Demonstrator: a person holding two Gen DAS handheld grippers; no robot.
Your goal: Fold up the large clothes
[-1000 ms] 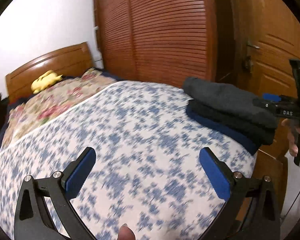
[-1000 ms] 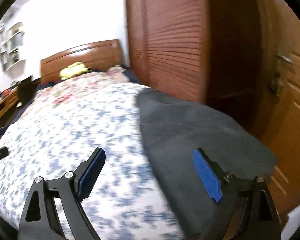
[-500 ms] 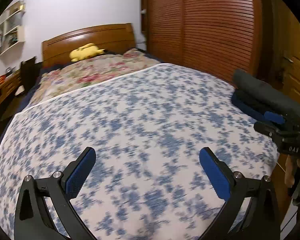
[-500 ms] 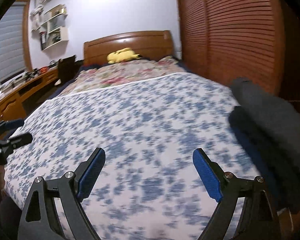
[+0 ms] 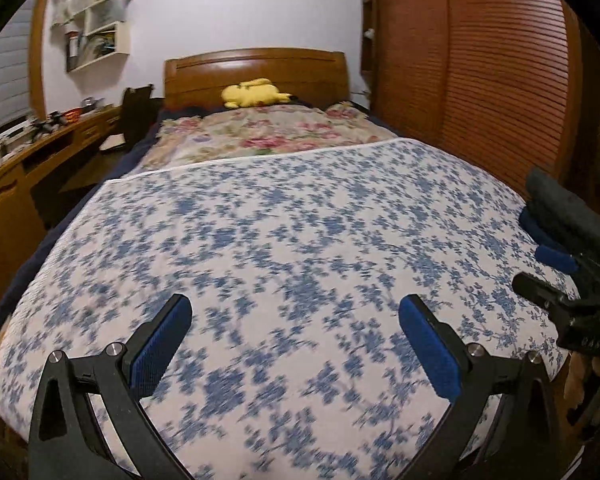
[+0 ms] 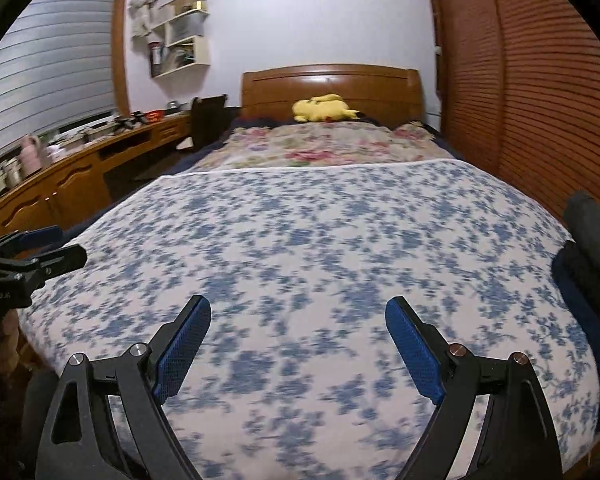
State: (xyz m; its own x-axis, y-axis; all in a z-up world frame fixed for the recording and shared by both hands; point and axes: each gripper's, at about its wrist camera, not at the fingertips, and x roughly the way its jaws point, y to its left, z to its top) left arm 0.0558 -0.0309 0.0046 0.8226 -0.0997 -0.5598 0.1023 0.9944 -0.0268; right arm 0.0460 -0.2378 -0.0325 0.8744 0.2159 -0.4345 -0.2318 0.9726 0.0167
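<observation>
A stack of folded dark grey and navy clothes (image 5: 560,212) lies at the bed's right edge; it also shows at the right rim of the right wrist view (image 6: 592,236). My left gripper (image 5: 296,344) is open and empty, held over the blue-flowered bedspread (image 5: 300,220). My right gripper (image 6: 298,344) is open and empty over the same bedspread (image 6: 320,240). The right gripper shows at the right of the left wrist view (image 5: 556,300), beside the stack. The left gripper shows at the left edge of the right wrist view (image 6: 28,256).
A floral quilt (image 5: 268,132) and a yellow plush toy (image 5: 256,96) lie by the wooden headboard (image 5: 256,68). A slatted wooden wardrobe (image 5: 480,72) runs along the right. A wooden desk (image 6: 72,176) with clutter and wall shelves (image 6: 180,36) stand at the left.
Both wrist views have swung left, away from the folded stack and the door toward the bed's middle and headboard. Both grippers have stayed open and empty.
</observation>
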